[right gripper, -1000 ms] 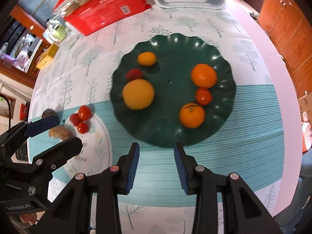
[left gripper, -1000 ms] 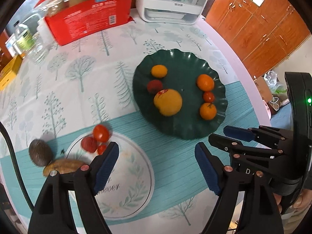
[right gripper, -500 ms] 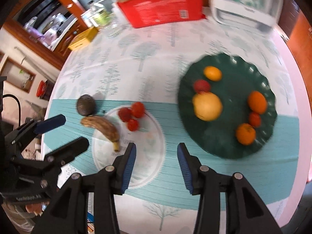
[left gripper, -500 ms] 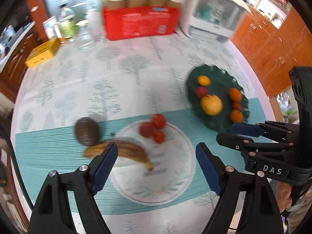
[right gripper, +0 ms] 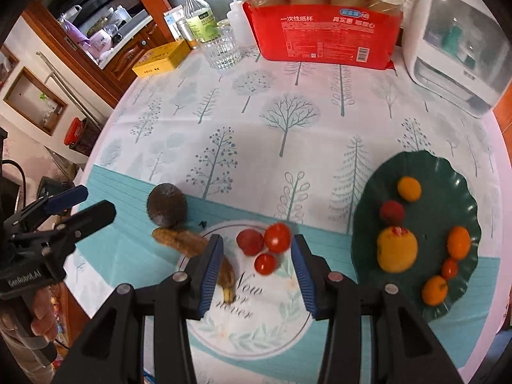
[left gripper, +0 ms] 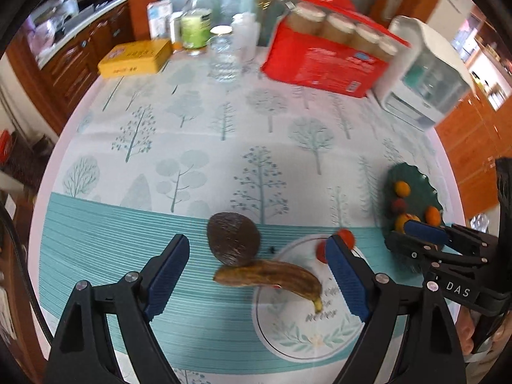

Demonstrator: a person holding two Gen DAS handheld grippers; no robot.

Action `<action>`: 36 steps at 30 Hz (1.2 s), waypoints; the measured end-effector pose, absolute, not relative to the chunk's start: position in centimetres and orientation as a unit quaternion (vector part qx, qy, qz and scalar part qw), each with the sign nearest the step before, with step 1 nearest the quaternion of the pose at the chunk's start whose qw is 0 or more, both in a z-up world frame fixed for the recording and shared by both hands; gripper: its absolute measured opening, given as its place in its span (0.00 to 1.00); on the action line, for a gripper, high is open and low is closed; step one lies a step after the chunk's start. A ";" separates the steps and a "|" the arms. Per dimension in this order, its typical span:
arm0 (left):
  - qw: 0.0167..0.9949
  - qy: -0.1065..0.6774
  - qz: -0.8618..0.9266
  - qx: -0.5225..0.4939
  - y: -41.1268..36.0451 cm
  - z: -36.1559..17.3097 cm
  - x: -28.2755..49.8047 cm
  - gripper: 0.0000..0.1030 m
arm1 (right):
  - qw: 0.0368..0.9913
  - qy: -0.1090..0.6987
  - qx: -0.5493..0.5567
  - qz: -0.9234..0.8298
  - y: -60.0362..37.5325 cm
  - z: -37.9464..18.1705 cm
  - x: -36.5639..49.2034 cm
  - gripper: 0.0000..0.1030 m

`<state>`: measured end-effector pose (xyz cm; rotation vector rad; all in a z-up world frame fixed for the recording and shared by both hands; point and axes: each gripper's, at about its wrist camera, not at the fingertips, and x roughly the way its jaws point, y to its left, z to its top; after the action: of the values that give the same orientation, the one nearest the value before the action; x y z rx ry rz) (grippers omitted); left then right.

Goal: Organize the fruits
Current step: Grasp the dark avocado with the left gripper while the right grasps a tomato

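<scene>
The left gripper (left gripper: 256, 272) had just been opening, spread wide above the dark brown avocado (left gripper: 232, 237) and overripe brown banana (left gripper: 268, 276), gripping neither. The right gripper (right gripper: 254, 272) hung parted, empty, above red tomatoes (right gripper: 277, 237) on the white floral plate (right gripper: 256, 336). Rightmost on the table (right gripper: 288, 128), oranges (right gripper: 409, 188) lay in the dark green scalloped plate (right gripper: 454, 172).

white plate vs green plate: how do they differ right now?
1. Colour: the white plate is pale with a leaf print and lettering; the green plate is plain dark green.
2. Rim: the white plate's is smooth and round; the green plate's is scalloped.
3. Load: the white plate holds three small red fruits and the banana's end; the green plate holds orange, yellow and red fruits.

Both rest flat on the tablecloth.
</scene>
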<state>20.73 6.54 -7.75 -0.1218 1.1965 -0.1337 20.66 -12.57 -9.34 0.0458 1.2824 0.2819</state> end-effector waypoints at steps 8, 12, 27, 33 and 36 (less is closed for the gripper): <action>0.786 0.608 -0.051 -0.096 7.9 -14.1 23.3 0.83 | 0.763 0.636 0.020 0.116 -12.7 -14.9 22.8 0.43; 0.774 0.623 -0.049 -0.101 7.9 -16.4 24.2 0.83 | 0.749 0.652 0.033 0.110 -13.5 -17.0 23.4 0.39; 0.750 0.652 -0.053 -0.095 6.6 -20.5 25.1 0.83 | 0.716 0.678 0.069 0.152 -13.3 -20.1 23.7 0.31; 0.748 0.656 -0.048 -0.092 6.4 -21.5 25.1 0.83 | 0.718 0.675 0.067 0.158 -13.0 -20.1 23.8 0.30; 0.748 0.656 -0.047 -0.093 6.3 -21.8 25.2 0.81 | 0.716 0.676 0.075 0.158 -13.0 -20.3 23.9 0.30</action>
<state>25.17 6.31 -21.83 -0.2031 1.4349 -0.1022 23.94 -13.03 -20.31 0.1661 1.4971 0.3504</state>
